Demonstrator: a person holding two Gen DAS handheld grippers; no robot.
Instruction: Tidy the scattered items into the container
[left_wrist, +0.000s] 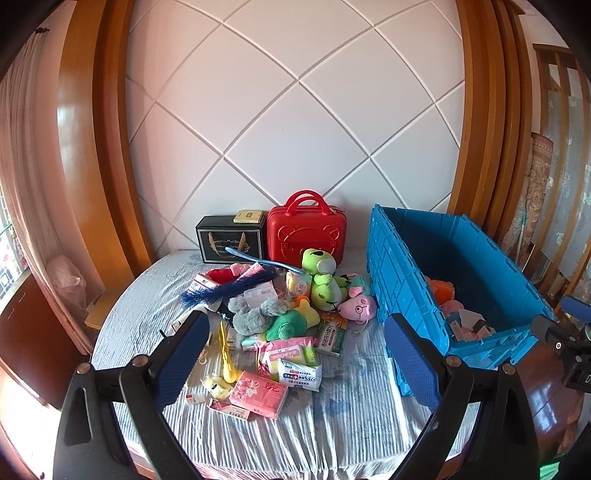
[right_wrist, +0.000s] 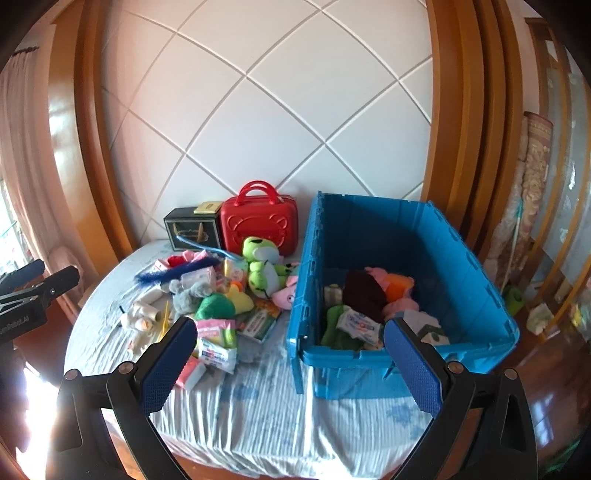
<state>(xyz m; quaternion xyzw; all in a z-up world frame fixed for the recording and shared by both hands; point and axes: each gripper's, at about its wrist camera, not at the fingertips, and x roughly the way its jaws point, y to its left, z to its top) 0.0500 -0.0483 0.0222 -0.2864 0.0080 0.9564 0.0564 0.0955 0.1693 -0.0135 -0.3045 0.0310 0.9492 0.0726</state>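
A blue plastic crate stands on the right of the bed and holds soft toys and packets. A pile of scattered items lies left of it: a green frog plush, a pink pig plush, a grey plush, a blue feather duster, a pink tissue pack and a white wipes packet. My left gripper is open and empty, above the near side of the pile. My right gripper is open and empty, before the crate's near left corner.
A red bear-embossed case and a black box stand at the back against the quilted white wall. The striped bed sheet ends at a wooden edge near me. Wooden frames flank both sides.
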